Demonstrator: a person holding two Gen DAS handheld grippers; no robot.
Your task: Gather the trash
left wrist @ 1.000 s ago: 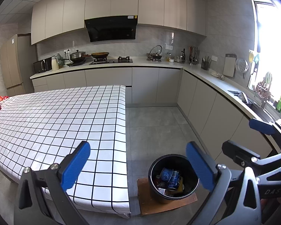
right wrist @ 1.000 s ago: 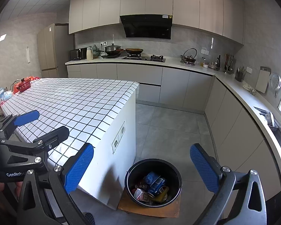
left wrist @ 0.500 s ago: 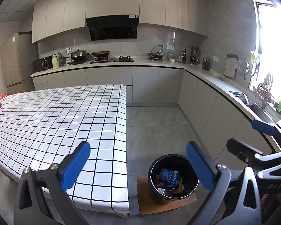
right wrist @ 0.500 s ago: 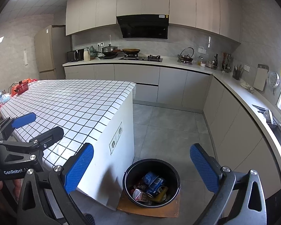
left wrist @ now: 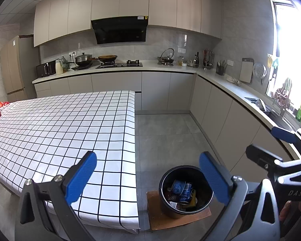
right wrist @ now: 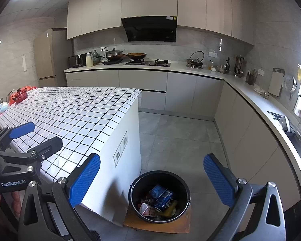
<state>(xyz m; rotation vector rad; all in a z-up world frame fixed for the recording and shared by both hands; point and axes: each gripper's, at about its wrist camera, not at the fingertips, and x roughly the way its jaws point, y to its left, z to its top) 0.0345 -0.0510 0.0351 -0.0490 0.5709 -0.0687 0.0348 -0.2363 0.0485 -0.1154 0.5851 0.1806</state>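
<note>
Pretty much nothing has been moved since a second ago, only a slight camera drift is noticed: the surface looks a bit lower in both views and the bin is kept in about the same spot.

Both grippers are held up in the air with nothing in them. On the left gripper (left wrist: 146, 178) the blue pads are spread wide apart, and the same is seen on the right gripper (right wrist: 152, 180), jaws wide and empty. Each gripper is also caught at the edge of the other's view.

Trash (right wrist: 158, 200) is already sitting inside the black bin (right wrist: 134, 196), crumpled wrappers and a blue packet mostly, exact items can't be made out. The bin is parked on a brown board (right wrist: 182, 226) on the grey floor (right wrist: 180, 136), just beside the end of the surface (left wrist: 60, 132), which is covered in a white cloth with a black grid. The cloth looks bare near the grippers; a red item (right wrist: 19, 96) is seen at the far left end, well apart from the bin.

Kitchen counter (left wrist: 170, 68) with pans and a kettle is seen along the back wall.
</note>
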